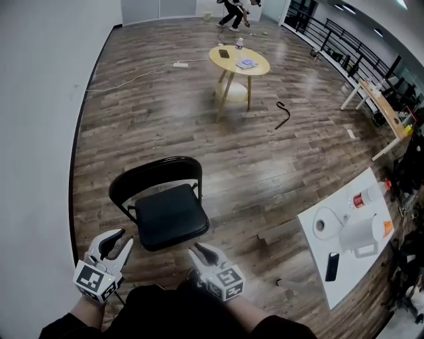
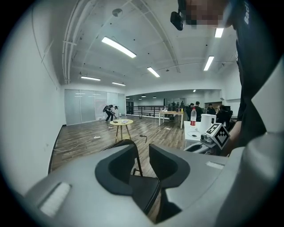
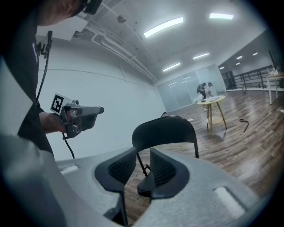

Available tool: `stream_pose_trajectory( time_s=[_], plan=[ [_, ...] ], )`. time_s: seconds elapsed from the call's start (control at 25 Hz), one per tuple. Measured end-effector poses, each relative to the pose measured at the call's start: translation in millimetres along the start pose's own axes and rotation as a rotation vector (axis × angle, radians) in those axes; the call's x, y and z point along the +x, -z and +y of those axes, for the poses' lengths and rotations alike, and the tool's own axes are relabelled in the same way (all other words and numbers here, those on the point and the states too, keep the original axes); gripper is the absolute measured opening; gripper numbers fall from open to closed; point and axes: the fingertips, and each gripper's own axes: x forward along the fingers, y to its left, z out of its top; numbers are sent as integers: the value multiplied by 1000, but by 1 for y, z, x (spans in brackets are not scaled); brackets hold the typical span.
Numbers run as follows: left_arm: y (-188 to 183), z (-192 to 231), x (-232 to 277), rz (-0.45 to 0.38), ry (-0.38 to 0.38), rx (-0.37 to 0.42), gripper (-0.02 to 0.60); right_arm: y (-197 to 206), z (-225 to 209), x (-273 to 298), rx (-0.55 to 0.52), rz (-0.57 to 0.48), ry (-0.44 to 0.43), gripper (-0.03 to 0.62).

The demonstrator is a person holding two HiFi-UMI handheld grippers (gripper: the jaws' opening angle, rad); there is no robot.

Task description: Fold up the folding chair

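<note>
A black folding chair (image 1: 165, 213) stands unfolded on the wooden floor, its curved backrest (image 1: 156, 173) on the far side of the seat. My left gripper (image 1: 119, 242) is near the seat's front left corner, open, with nothing between its jaws. My right gripper (image 1: 200, 253) is at the seat's front right corner, also open and empty. In the left gripper view the chair seat (image 2: 144, 188) shows through the gap of the left gripper (image 2: 142, 162). Beyond the right gripper (image 3: 143, 166) in its own view rises the chair's backrest (image 3: 164, 131). Neither gripper touches the chair.
A white wall runs along the left. A round yellow table (image 1: 240, 61) stands further back, with a black hooked object (image 1: 283, 114) on the floor beside it. A white table (image 1: 311, 222) with a kettle, bottle and phone is at the right. People (image 1: 233, 12) are at the far end.
</note>
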Motion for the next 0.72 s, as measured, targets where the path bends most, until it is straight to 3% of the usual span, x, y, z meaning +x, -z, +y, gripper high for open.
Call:
stream_pose_trajectory(
  time_s=[0.48,0.72],
  plan=[
    [-3,26,18,11,5,41,127,2,-18,16,9,20,14,94],
    [-6,60,29,20,72,96,139,-5,-16,32,39,15,101,95]
  ],
)
